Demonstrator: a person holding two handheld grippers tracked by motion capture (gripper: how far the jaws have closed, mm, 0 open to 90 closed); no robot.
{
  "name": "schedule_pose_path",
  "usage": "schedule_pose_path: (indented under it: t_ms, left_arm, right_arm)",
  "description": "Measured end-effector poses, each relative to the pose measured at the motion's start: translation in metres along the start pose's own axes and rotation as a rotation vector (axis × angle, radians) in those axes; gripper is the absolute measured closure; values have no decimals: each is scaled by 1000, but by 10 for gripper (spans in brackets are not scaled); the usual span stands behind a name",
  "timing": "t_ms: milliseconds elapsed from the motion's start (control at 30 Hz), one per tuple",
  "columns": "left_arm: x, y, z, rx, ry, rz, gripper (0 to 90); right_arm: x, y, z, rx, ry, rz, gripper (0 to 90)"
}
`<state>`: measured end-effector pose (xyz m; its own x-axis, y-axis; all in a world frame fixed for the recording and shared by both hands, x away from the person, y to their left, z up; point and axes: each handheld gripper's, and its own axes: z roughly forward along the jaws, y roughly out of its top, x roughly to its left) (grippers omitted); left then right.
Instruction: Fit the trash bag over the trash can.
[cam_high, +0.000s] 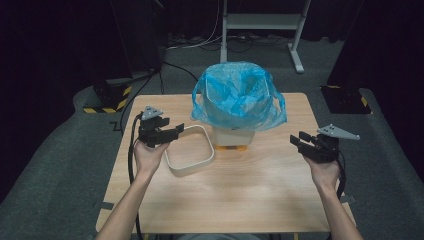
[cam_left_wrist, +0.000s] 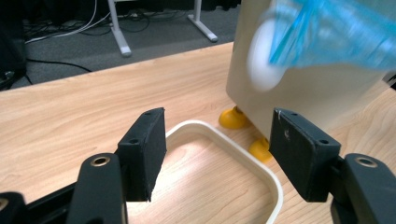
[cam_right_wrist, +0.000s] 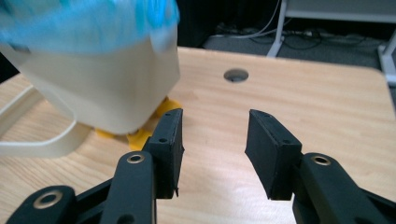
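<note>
The cream bin (cam_high: 233, 131), lined with a blue plastic bag (cam_high: 239, 97), stands upper centre of the wooden table (cam_high: 250, 185) on orange feet (cam_left_wrist: 233, 119); a white rim frame (cam_high: 189, 150) lies just beside it, lower left; the left gripper (cam_high: 172, 131) hangs spread over that frame, nothing pinched; the right gripper (cam_high: 298, 140), also spread and empty, sits well apart at right; likely next the frame gets lifted, needing jaws around its edge.

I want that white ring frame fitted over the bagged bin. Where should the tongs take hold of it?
Probably grip the ring frame by its thin rail on the left side, nearest the left tongs, coming from above with one jaw inside the opening and one outside. It lies flat on the table, and its far corner sits close by the bin, so that end looks cramped.
</note>
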<state>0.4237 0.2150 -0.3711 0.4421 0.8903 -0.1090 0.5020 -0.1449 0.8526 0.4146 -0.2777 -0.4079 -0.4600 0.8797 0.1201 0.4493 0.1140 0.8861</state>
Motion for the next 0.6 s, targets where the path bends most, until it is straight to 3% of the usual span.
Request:
schedule_pose_path:
  t_ms: [333,500,600]
  left_arm:
    - [6,-20,12,22,43,1,363]
    - [10,-34,18,70,95,44,361]
    - [15,-44,22,81,111,24,361]
  right_arm:
    - [2,-32,17,28,-23,18,552]
    - [-2,-45,27,59,-43,11,553]
    - [-5,-54,33,74,-56,16,551]
